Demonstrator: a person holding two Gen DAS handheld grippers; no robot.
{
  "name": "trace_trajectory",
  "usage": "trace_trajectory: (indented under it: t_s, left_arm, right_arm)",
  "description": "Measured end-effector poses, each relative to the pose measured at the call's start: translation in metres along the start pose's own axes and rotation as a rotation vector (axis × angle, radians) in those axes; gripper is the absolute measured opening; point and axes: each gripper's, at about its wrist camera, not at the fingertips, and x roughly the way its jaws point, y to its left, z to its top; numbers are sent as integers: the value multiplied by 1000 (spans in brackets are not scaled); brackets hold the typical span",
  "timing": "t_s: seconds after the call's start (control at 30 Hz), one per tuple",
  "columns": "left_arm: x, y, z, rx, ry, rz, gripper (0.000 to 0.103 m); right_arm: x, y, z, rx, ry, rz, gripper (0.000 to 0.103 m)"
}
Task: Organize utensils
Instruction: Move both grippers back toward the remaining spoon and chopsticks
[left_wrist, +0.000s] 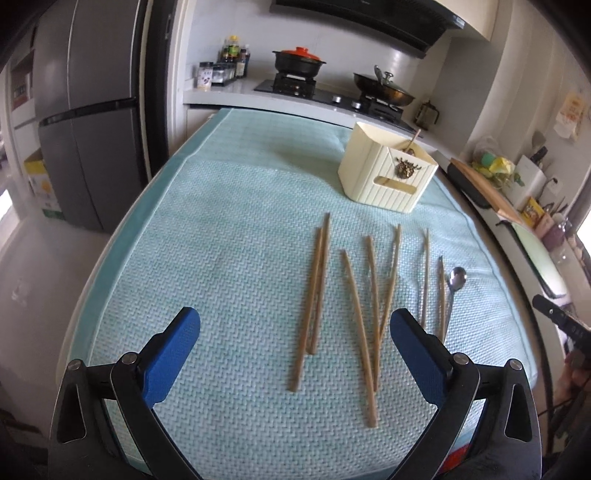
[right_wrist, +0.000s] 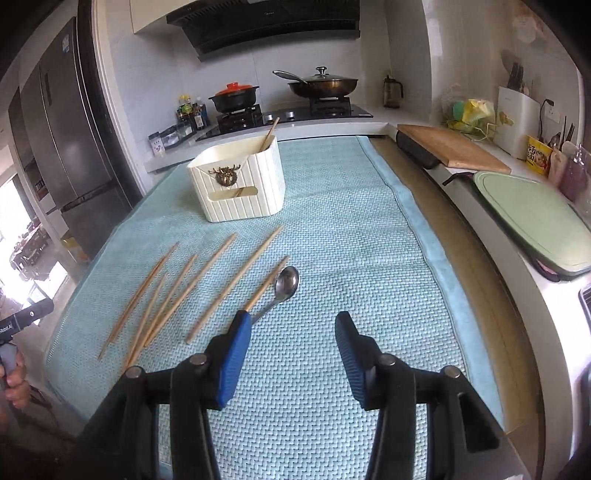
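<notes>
Several wooden chopsticks (left_wrist: 360, 325) lie spread on a light blue mat (left_wrist: 236, 229); they also show in the right wrist view (right_wrist: 162, 299). A metal spoon (left_wrist: 455, 282) lies at their right end, also seen in the right wrist view (right_wrist: 282, 290). A cream utensil holder (left_wrist: 386, 171) stands farther back with one chopstick in it, and shows in the right wrist view (right_wrist: 240, 181). My left gripper (left_wrist: 295, 343) is open above the near chopstick ends. My right gripper (right_wrist: 293, 339) is open, its left finger (right_wrist: 232, 354) over the spoon handle's end.
A stove with a black pot (left_wrist: 298, 61) and a wok (left_wrist: 384, 88) stands behind the mat. A grey fridge (left_wrist: 85, 110) is at the left. A wooden cutting board (right_wrist: 454, 147) and a green board (right_wrist: 535, 218) lie on the right counter.
</notes>
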Motion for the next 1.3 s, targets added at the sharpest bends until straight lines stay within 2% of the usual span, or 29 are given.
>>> trace_trajectory:
  t_s: [0.23,0.67,0.97,1.3]
  left_arm:
    - [9,6,-2,7,25,58,103]
    - [53,10,13,-5,123,-1,102]
    - [86,9,26,34,179,17,102]
    - [121,13,46,48,233,-2,102]
  right_arm:
    - [25,1,-8,70,75,49,48]
    - [42,-4,-6,88,114,43,48]
    - [54,-5,-7,94,154,44,48]
    - [65,-14,0,142,172,43,48]
